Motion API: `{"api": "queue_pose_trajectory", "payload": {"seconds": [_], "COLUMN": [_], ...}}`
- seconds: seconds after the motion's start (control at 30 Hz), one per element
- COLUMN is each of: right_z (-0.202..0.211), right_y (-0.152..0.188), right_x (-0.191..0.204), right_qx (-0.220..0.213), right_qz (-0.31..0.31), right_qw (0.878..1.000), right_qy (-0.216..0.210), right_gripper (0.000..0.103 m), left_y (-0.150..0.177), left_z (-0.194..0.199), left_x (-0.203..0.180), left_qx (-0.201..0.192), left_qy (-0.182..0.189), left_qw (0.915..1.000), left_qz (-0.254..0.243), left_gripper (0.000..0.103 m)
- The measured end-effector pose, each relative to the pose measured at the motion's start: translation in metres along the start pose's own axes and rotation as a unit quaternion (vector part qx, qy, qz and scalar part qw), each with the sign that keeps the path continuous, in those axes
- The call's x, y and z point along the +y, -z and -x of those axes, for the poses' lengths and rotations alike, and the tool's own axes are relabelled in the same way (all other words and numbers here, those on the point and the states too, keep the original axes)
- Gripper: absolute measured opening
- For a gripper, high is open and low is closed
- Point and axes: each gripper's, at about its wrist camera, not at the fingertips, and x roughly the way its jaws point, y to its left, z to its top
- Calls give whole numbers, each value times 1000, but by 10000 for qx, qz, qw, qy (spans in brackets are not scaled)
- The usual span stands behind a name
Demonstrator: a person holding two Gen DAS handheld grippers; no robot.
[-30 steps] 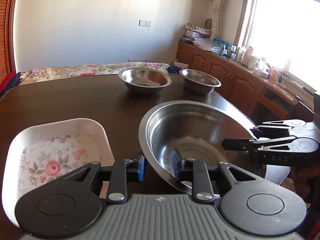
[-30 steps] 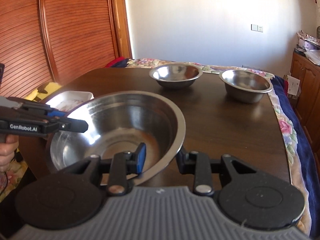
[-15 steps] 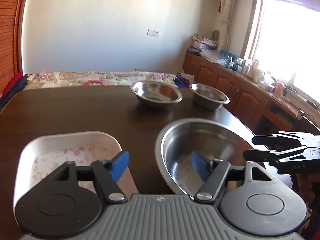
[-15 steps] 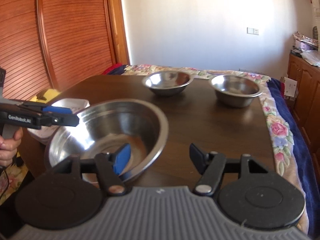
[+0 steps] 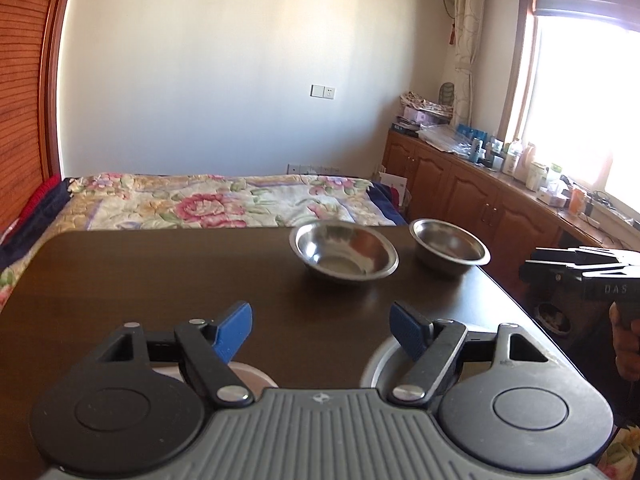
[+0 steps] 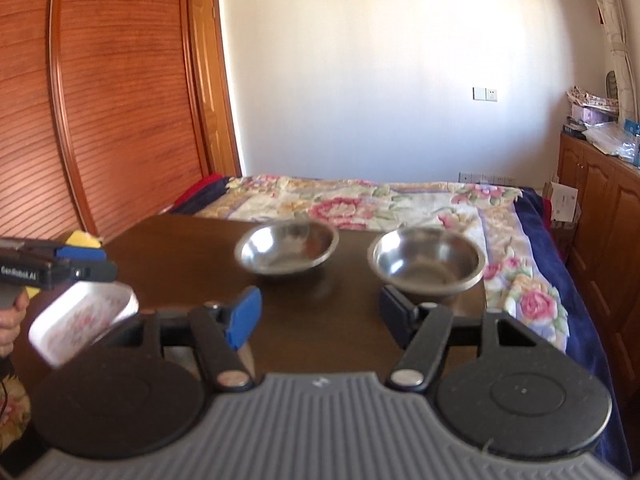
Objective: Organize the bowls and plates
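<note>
Two small steel bowls stand side by side at the table's far end, the left bowl (image 5: 346,254) (image 6: 286,246) and the right bowl (image 5: 450,246) (image 6: 426,260). Just under my left gripper (image 5: 320,320) only the rim of the large steel bowl (image 5: 376,364) shows, and beside it the rim of the white floral dish (image 5: 248,374) (image 6: 84,320). The left gripper's jaws are opening with nothing between them. My right gripper (image 6: 320,312) is open and empty above the near table. Each gripper shows side-on in the other's view: the right gripper (image 5: 532,266) and the left gripper (image 6: 106,263).
The dark wooden table (image 5: 160,280) ends at a bed with a floral quilt (image 5: 200,200). Wooden cabinets (image 5: 460,188) with clutter on top run along the right wall. A slatted wooden wardrobe (image 6: 100,120) stands on the left. A hand (image 6: 10,320) holds the left gripper.
Both grippers let go of the large steel bowl's rim, opened wide, and rose and drew back. The bowl stays on the table, now almost hidden below them.
</note>
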Motion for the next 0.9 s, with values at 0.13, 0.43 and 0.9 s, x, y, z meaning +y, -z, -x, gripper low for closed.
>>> {"api": "queue_pose_trajectory", "payload": {"seconds": [0.13, 0.43, 0.9], "right_z": [-16, -57, -107], "right_y": [-10, -16, -20], "right_x": [-5, -7, -4], "right_qx": [-17, 217, 568], "right_qz": [-4, 58, 81], "right_qw": [10000, 9994, 9970], "right_qy": [-66, -277, -522], "right_gripper": [66, 64, 56], "left_y": [-11, -30, -44], "left_z": [-14, -52, -115], "left_x": [1, -3, 8], "left_qx": [29, 119, 549], "left_qy": [-35, -39, -157], "left_qw": [10000, 9999, 9984], "left_qz": [-38, -79, -29], "left_gripper": [78, 78, 63]}}
